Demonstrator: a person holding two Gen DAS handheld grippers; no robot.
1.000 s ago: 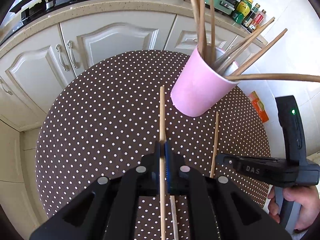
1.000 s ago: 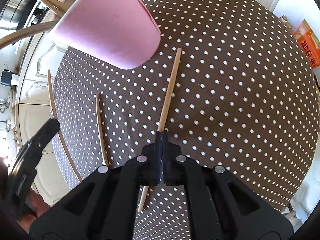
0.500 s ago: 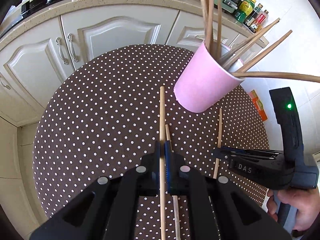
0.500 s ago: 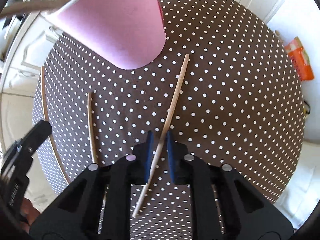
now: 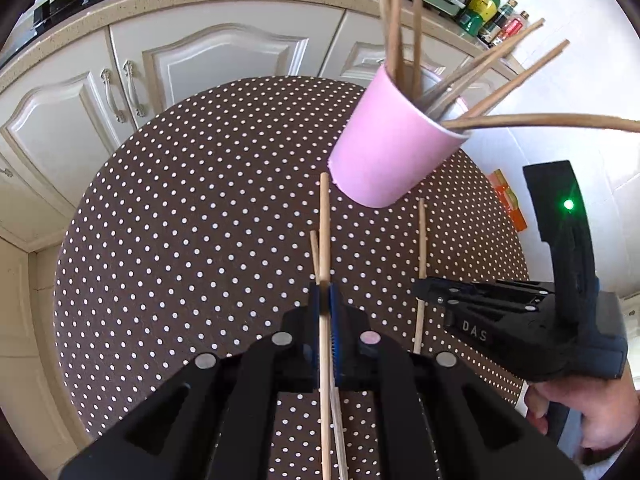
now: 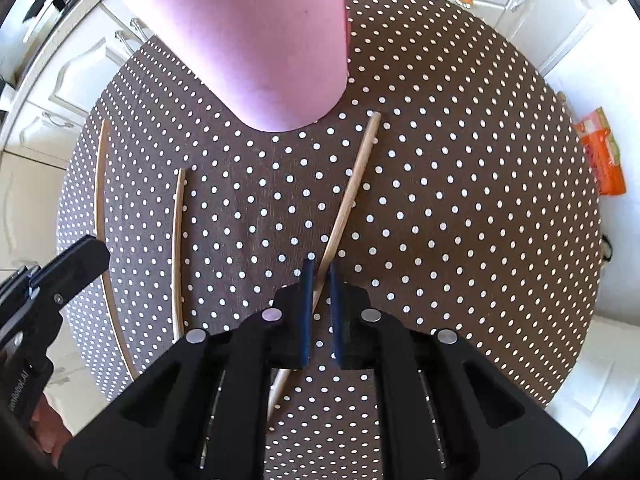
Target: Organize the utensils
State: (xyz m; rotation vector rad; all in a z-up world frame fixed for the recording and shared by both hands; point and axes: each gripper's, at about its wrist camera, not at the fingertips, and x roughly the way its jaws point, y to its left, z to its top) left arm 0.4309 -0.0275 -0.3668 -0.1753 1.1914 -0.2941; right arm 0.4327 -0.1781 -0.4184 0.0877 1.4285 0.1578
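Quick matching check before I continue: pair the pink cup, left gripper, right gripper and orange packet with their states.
1 pink cup
2 left gripper
3 right gripper
4 orange packet

a shut on a chopstick
b on the floor beyond the table
c holds several chopsticks
d open, straddling a lying chopstick

Pairs: 1-c, 2-a, 3-d, 4-b

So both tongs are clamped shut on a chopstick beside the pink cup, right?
Not both. The left tongs are shut on a chopstick, but the right wrist view shows the right tongs open, straddling another chopstick lying on the table beside the pink cup.
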